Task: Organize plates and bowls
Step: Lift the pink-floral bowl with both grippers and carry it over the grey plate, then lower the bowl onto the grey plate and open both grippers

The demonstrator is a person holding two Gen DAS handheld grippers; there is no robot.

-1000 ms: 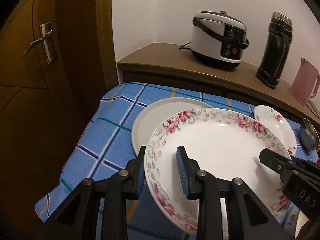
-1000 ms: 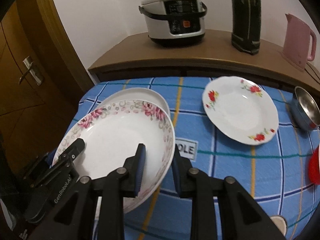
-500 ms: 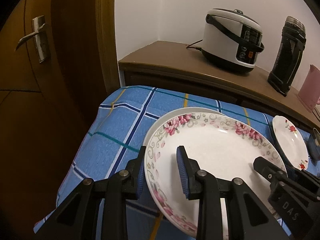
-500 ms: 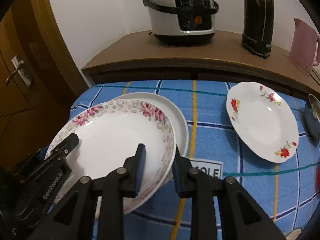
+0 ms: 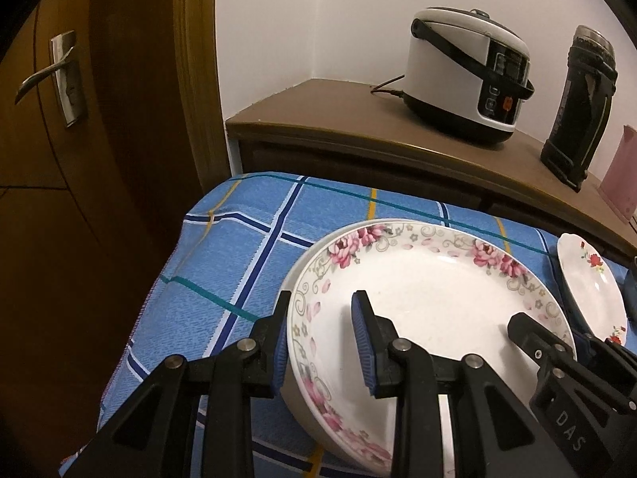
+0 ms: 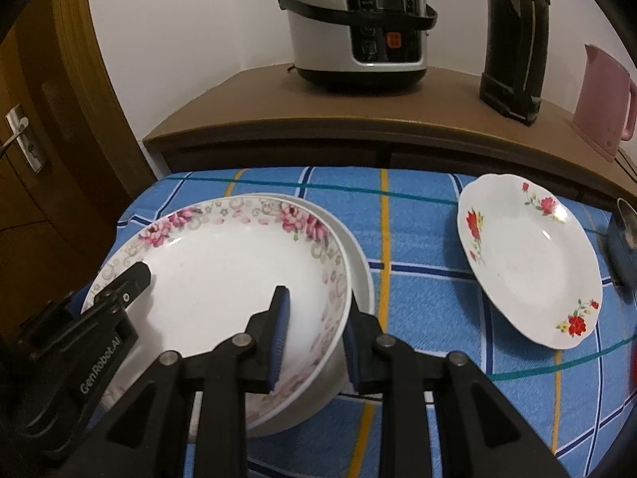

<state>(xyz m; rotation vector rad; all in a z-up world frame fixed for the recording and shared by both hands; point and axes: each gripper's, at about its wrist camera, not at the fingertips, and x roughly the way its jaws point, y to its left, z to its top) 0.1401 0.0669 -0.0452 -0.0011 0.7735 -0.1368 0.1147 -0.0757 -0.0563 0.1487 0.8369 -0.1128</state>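
Your left tool (image 5: 320,344) straddles the near-left rim of the pink-flowered plate (image 5: 430,298), one blue pad outside the rim and one inside over the white well; whether the pads actually press the rim you cannot tell. That plate sits directly ahead of this tool, nested on a plain white plate (image 6: 360,267) whose edge shows just beyond it on the blue checked cloth (image 5: 239,263) covering the surface.

Your right tool (image 6: 314,334) straddles the same plate's opposite rim, its jaws spread with the rim between them; here too the contact is hard to judge. The flowered plate (image 6: 223,271) lies ahead and to the left of this tool, with the other tool's finger reaching in from the far left edge.

Ahead and to the right of the right tool, well apart from the stack, a red-flowered plate (image 6: 529,259) lies on the cloth. Beyond it, on the wooden cabinet, stand a rice cooker (image 6: 358,24), a black flask (image 6: 513,40) and a pink kettle (image 6: 605,99).
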